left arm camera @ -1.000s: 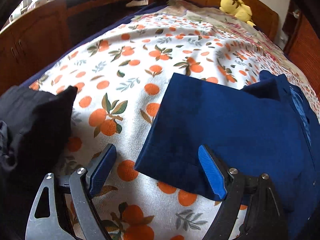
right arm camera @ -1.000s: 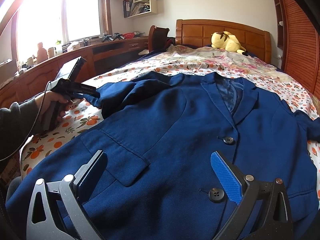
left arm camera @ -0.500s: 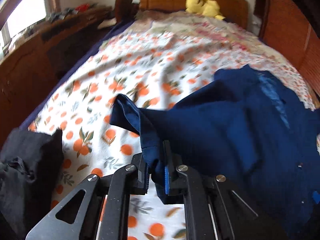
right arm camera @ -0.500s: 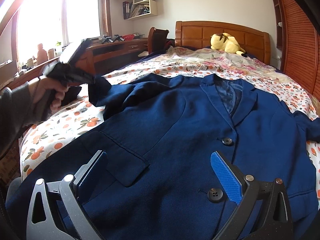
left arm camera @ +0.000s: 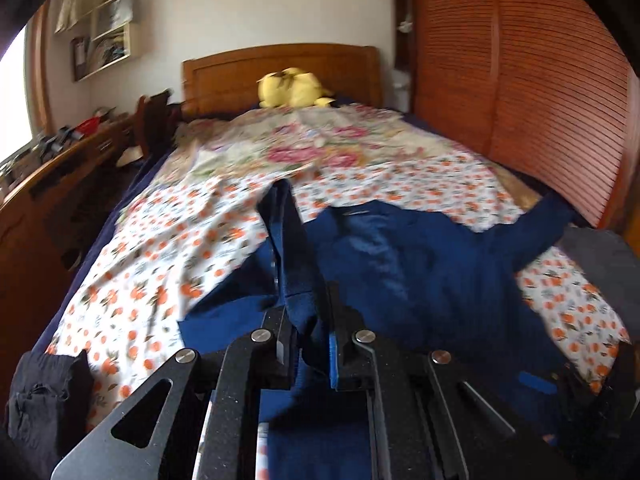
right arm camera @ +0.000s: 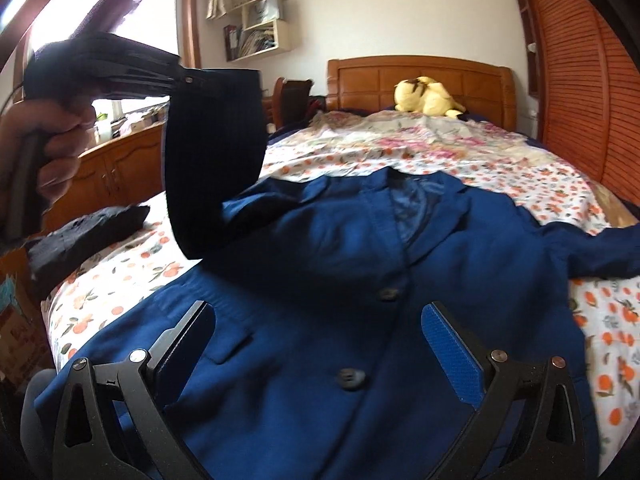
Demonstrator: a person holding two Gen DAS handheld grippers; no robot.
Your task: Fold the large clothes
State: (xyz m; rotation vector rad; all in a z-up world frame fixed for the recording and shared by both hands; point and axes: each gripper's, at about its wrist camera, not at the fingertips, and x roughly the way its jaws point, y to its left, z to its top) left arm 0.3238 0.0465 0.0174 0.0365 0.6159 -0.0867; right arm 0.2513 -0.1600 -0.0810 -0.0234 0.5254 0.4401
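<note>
A navy blue blazer lies face up on the bed, buttons showing. It also shows in the left wrist view. My left gripper is shut on the blazer's left sleeve cuff and holds it lifted high above the bed. In the right wrist view the left gripper holds the sleeve, which hangs down from it. My right gripper is open and empty, hovering over the blazer's lower front near the buttons.
The bed has an orange-print sheet and a wooden headboard with a yellow plush toy. A dark folded garment lies at the bed's left edge. A wooden desk runs along the left, slatted wardrobe doors on the right.
My left gripper closed on the sleeve cuff and lifted it up off the bed, swinging toward the blazer's middle. The right gripper stayed open over the blazer's front.
</note>
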